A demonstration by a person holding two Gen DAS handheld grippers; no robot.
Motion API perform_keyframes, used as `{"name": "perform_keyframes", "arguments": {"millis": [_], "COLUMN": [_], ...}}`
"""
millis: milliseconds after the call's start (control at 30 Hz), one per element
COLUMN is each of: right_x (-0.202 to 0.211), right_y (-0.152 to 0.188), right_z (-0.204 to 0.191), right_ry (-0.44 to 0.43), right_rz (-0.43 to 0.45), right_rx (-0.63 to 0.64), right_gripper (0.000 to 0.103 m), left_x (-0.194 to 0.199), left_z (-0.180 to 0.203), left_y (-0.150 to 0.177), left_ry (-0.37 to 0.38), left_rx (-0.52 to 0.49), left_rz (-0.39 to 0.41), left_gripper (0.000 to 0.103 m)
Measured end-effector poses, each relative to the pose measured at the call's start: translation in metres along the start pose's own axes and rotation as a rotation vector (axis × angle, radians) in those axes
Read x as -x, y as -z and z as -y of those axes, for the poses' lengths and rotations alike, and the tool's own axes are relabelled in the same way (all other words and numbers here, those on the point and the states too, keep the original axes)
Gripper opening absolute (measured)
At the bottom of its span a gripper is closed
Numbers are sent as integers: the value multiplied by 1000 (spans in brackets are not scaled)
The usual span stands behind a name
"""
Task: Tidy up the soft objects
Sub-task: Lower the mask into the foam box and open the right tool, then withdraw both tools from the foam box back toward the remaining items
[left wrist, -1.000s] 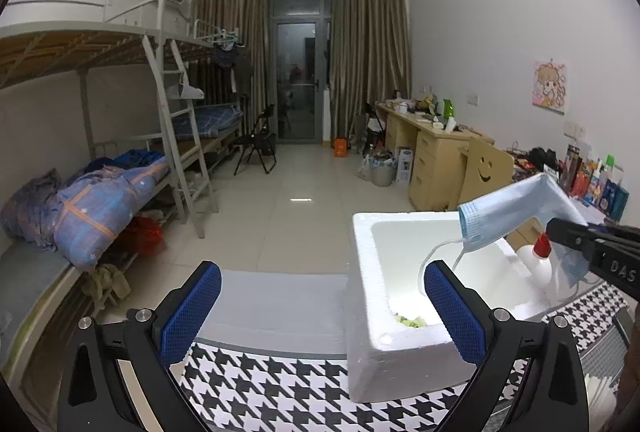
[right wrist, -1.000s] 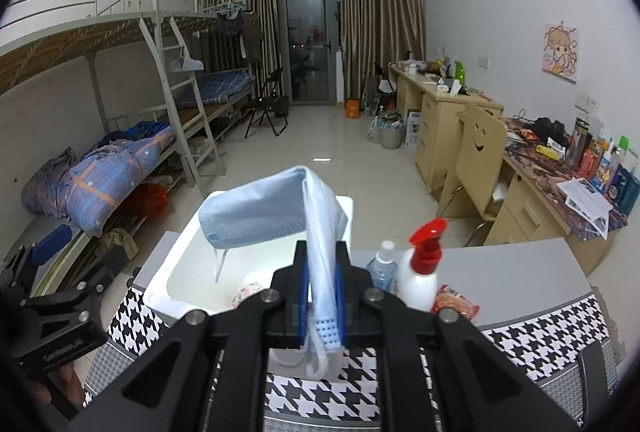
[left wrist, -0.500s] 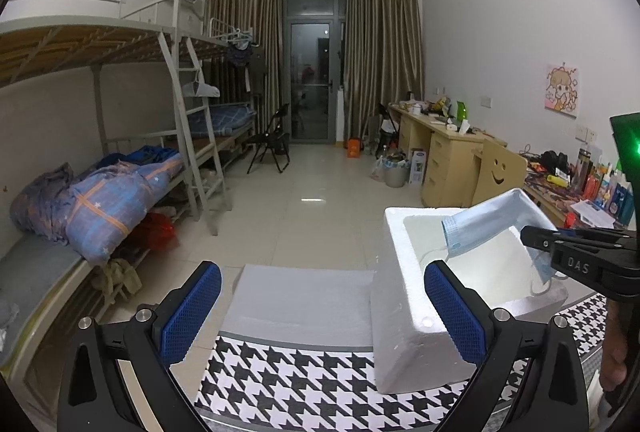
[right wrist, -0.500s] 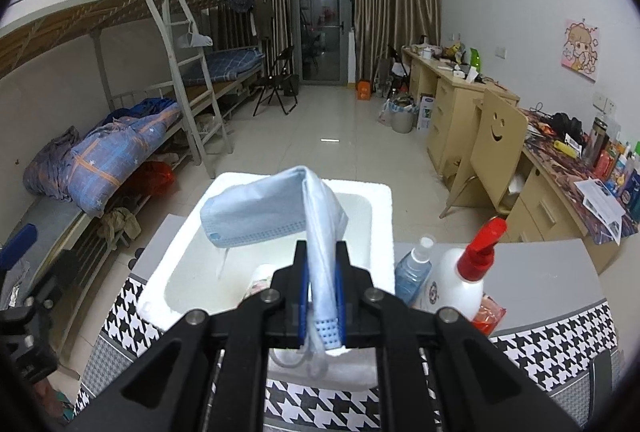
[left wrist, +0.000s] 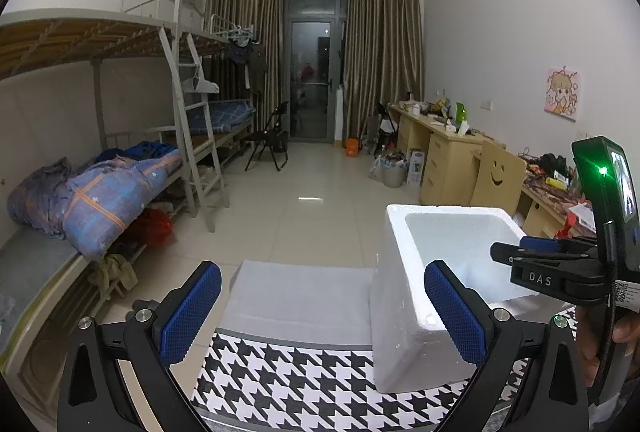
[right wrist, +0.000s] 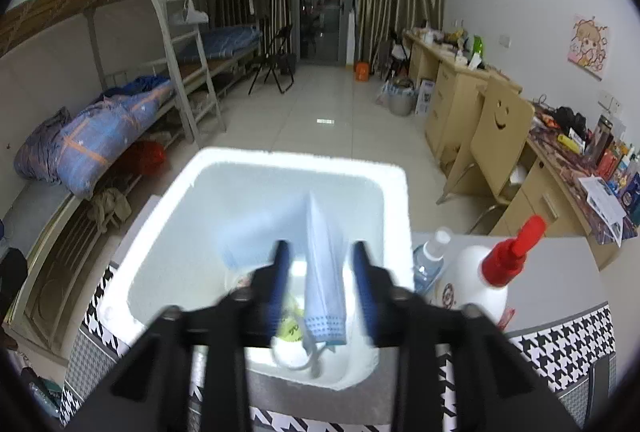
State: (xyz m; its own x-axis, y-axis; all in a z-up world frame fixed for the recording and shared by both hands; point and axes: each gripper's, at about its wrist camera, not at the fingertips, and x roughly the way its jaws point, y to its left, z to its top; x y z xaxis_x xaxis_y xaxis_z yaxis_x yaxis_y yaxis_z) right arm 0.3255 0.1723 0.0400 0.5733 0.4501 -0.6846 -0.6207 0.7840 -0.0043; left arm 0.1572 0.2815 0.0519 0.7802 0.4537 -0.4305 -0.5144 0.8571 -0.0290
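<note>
Blue, limp mask [right wrist: 322, 272] drops between the opening right tongs [right wrist: 322, 284] into the foam box [right wrist: 394, 192]; left tongs [left wrist: 322, 310] spread, empty.

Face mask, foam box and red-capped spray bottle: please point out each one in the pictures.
Face mask [right wrist: 323, 272]: right wrist view, on its pleated blue middle.
Foam box [right wrist: 396, 200]: right wrist view, on its right rim.
Red-capped spray bottle [right wrist: 480, 274]: right wrist view, on its white body.
</note>
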Motion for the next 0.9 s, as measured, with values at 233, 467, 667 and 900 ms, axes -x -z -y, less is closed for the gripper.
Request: {"name": "perform_keyframes", "arguments": {"millis": [233,467,667,900], "right_x": [15,42,65,87], "right_y": [3,6,11,18], "right_z": [1,3,3,6], "right_ry": [-7,31,37,42], "right_rz": [23,94,133,166], "right_rx": [0,4,23,28], "right_gripper": [61,84,88,89], "left_x": [2,16,28,51], "left_z": [3,12,18,29], "left_y": [-1,-5,-5,-7], "left_ry": [7,11,21,43], "left_rx": [-7,-21,-23,-36], "left_rz": [-5,27,31,57], "left_gripper": [102,102,102,102]}}
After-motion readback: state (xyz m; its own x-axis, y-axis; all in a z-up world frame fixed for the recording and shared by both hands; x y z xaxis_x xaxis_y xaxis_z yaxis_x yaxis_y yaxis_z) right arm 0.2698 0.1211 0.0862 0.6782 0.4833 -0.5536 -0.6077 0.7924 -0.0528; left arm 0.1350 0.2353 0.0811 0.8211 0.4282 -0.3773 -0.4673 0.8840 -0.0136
